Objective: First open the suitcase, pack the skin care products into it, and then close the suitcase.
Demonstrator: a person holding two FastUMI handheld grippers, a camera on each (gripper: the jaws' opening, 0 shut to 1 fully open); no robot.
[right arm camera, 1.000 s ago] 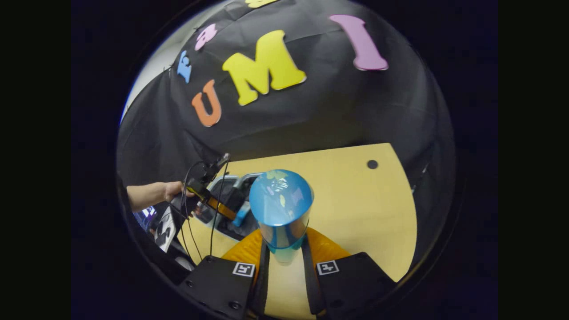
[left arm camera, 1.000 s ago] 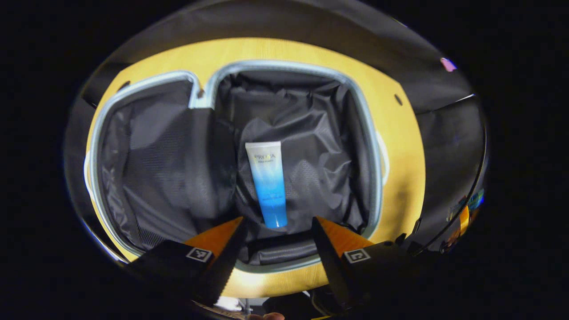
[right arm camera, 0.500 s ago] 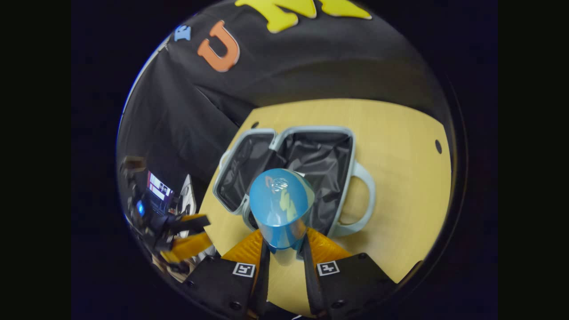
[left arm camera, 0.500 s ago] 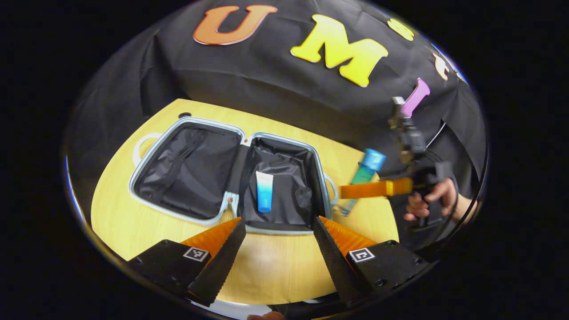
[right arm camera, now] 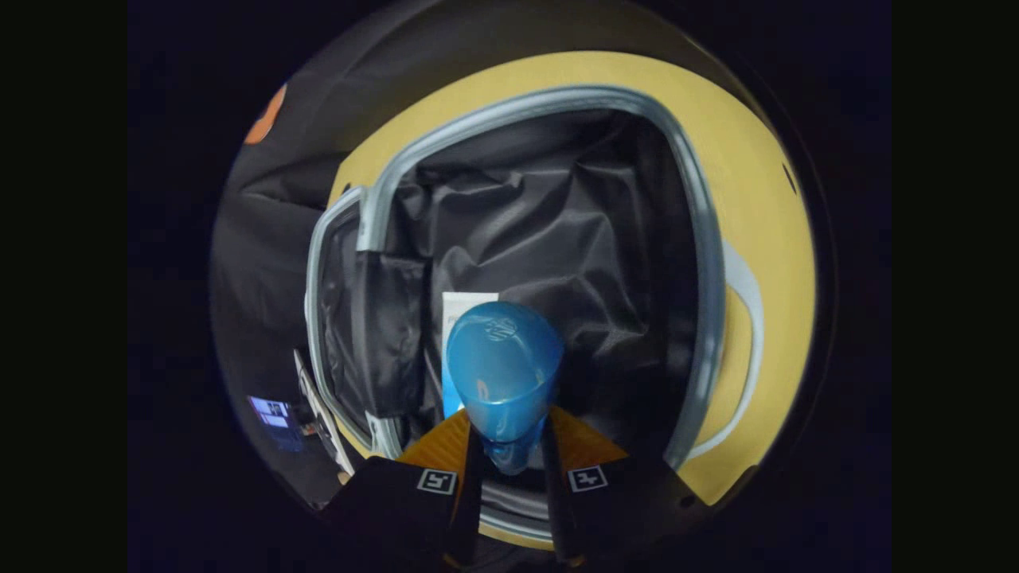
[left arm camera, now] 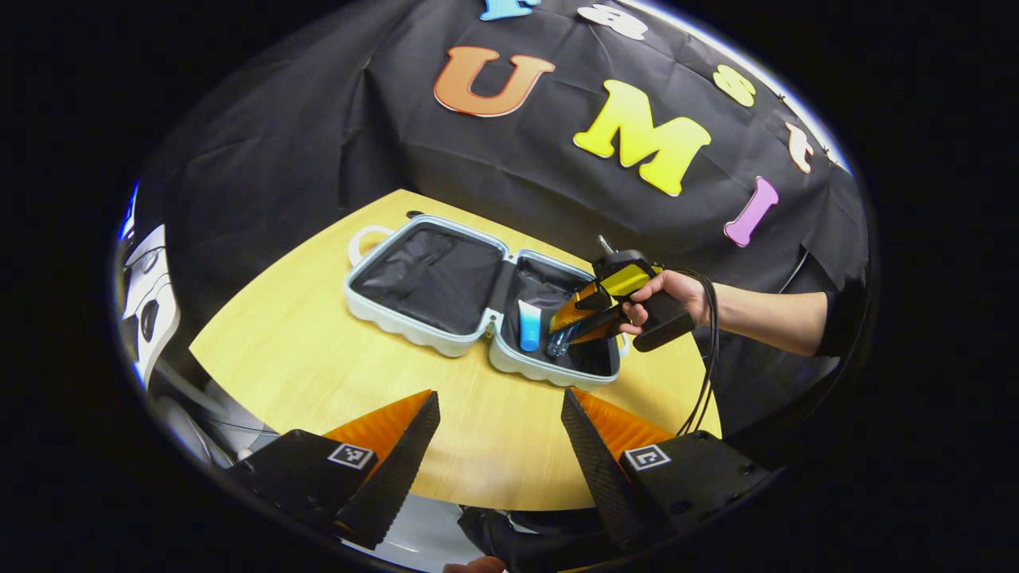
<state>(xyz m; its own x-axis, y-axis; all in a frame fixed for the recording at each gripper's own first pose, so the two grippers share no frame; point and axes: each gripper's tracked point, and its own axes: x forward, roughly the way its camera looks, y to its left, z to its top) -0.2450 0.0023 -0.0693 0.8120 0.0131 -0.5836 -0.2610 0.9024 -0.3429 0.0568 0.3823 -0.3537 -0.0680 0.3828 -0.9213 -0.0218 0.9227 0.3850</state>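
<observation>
the right gripper (right arm camera: 506,461) squeezes a blue bottle (right arm camera: 501,370) low on its body, over the open suitcase (left arm camera: 486,306). it looks light, hard and slippery, so hold it by the middle. a soft tube (left arm camera: 529,325) lies inside. the left gripper (left arm camera: 497,446) is open over the worktop (left arm camera: 318,358).

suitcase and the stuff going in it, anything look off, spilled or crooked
Nothing stands out. The suitcase lies open flat on the table, its lining creased but intact. A tube rests in the right half, and the right hand-held gripper holds a blue bottle above that half. No spill shows.
</observation>
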